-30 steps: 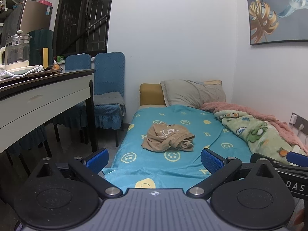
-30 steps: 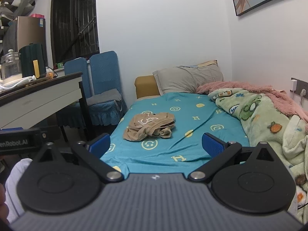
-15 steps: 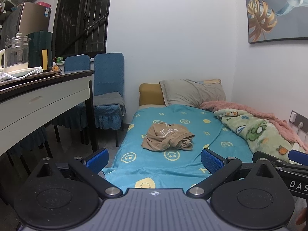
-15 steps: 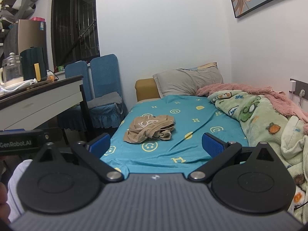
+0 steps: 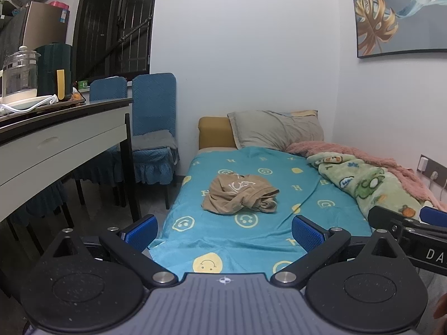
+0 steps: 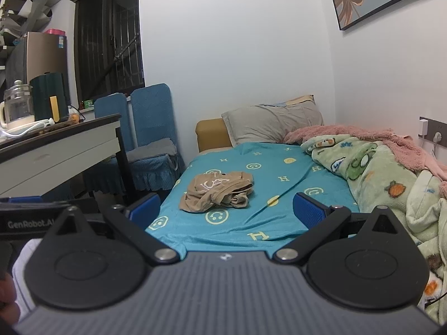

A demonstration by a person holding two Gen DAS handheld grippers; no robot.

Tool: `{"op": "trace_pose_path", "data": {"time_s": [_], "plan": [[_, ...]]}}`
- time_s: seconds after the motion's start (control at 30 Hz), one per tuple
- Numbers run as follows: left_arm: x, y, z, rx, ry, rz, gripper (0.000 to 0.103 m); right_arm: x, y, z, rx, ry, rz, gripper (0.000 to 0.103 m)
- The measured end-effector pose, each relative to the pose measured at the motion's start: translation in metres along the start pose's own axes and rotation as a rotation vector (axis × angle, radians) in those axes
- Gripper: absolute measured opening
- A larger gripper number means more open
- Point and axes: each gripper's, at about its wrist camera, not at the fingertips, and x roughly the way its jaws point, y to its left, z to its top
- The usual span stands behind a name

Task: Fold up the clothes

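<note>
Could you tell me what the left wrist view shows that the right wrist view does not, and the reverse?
Only the left wrist view shows the left tool with its jaws open, and most of the gold-leaf wall painting. Only the right wrist view shows the right tool with its jaws open, and far more of the green cartoon blanket running toward the camera. Both show the crumpled tan garment lying untouched on the teal smiley bedsheet, the grey pillow, the blue chairs and the glass kettle.
</note>
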Motion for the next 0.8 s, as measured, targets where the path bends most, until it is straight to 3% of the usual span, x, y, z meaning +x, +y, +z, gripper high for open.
{"op": "trace_pose_path", "data": {"time_s": [0.27, 0.47, 0.6, 0.8], "plan": [[0.006, 0.004, 0.002, -0.023, 0.004, -0.01, 0.103, 0.005, -0.005, -0.007, 0.014, 0.012, 0.0, 0.103], [0.025, -0.004, 0.013, 0.015, -0.006, -0.005, 0.103, 0.013, -0.005, -0.006, 0.023, -0.001, 0.009, 0.103], [0.055, -0.006, 0.027, 0.033, -0.016, -0.019, 0.103, 0.027, -0.008, 0.003, 0.022, -0.056, 0.005, 0.103], [0.134, -0.001, 0.053, 0.023, -0.025, -0.001, 0.103, 0.084, -0.022, 0.044, 0.097, -0.121, -0.011, 0.103]]}}
